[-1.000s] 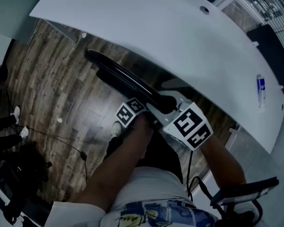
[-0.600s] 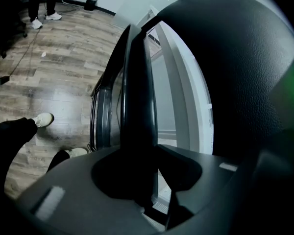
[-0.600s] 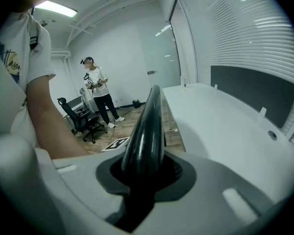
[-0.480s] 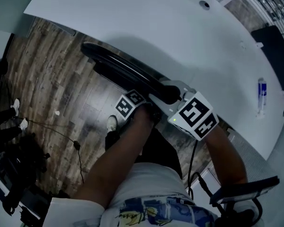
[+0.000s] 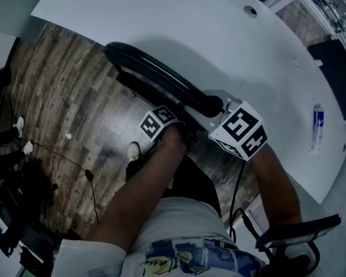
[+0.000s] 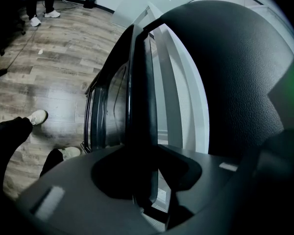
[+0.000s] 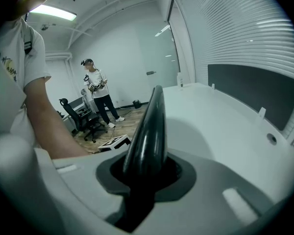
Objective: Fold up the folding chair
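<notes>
Head view: folding chair [image 5: 161, 79] stands over the wood floor [image 5: 63, 97], beside the white surface [image 5: 219, 33]. Its long black top edge runs from 10 o'clock to 4 o'clock. Left claw [image 5: 181, 133] and right claw [image 5: 216, 105] both sit at the 4 o'clock end. Against one second ago, that end and both claws sit higher in frame. Left gripper view: the chair's dark frame bar [image 6: 139, 106] rises from 6 toward 12 o'clock, with the left claw [image 6: 147, 180] clamped on it. Right gripper view: the chair's rounded black edge [image 7: 149, 131] points to 12 o'clock out of the right claw [image 7: 144, 175], which is closed on it. The surface lies at 3 o'clock.
</notes>
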The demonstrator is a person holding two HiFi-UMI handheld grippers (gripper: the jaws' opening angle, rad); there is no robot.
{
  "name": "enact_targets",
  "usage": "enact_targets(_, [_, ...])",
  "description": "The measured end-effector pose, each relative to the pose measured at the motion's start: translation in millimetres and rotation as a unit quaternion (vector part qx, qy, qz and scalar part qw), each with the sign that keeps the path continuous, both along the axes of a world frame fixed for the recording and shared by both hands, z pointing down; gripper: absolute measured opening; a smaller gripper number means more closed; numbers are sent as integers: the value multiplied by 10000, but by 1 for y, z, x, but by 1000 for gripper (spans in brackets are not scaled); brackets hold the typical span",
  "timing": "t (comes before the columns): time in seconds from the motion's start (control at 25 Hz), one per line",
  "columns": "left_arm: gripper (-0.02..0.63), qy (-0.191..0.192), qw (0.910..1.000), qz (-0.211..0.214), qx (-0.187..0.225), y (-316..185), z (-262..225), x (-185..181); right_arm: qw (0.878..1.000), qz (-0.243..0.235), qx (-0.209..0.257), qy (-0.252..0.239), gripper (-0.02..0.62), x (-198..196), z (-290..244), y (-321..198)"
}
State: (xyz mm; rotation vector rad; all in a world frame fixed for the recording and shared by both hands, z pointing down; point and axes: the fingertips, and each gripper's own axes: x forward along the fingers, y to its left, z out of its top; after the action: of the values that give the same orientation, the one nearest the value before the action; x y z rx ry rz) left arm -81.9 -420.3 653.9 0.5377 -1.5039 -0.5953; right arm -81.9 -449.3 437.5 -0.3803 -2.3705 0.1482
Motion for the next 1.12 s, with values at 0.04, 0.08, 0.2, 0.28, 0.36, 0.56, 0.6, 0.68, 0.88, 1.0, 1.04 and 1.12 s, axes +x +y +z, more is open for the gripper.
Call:
enact_targets(0.04, [124, -6, 10000, -4, 10, -3, 0, 0, 10000, -13, 5, 1, 75, 0, 1, -4])
enact_targets(0.08, [124, -8, 10000, -9, 23, -6, 1, 0, 10000, -24, 6, 3, 75, 0, 2, -7])
enact_targets(0.2, [127, -24, 10000, 34, 68, -13, 2, -1, 10000, -35, 11, 4, 75, -1, 4, -18])
enact_targets(0.28, [130, -65, 9999, 94, 78, -19, 3, -1, 10000, -45, 19, 3, 75, -2, 5, -24])
enact_targets(0.36, [133, -98, 9999, 122, 60, -22, 4, -1, 10000, -83, 14, 2, 75, -3, 6, -28])
enact_targets(0.56, [148, -105, 9997, 149, 147, -27, 4, -5, 9998, -166, 70, 37, 76, -7, 9, -34])
enact_targets(0.6, [152, -94, 9996, 186, 187, -28, 4, -5, 9998, -181, 124, 41, 77, -7, 10, -35])
enact_targets(0.68, [163, -93, 9992, 266, 270, -30, 4, -6, 9994, -220, 253, 41, 76, -9, 11, -37])
enact_targets(0.88, [167, -167, 9975, 544, 408, -31, 4, -9, 9994, -272, 188, 66, 77, -14, 11, -39])
enact_targets(1.0, [167, -173, 9960, 721, 497, -32, 4, -8, 9996, -253, 86, 87, 83, -15, 11, -40])
enact_targets(1.04, [170, -171, 9954, 782, 521, -32, 3, -8, 9996, -234, 86, 101, 84, -15, 12, -40])
enact_targets(1.12, [185, -148, 9943, 890, 567, -30, 1, -7, 9995, -206, 188, 128, 88, -16, 11, -38])
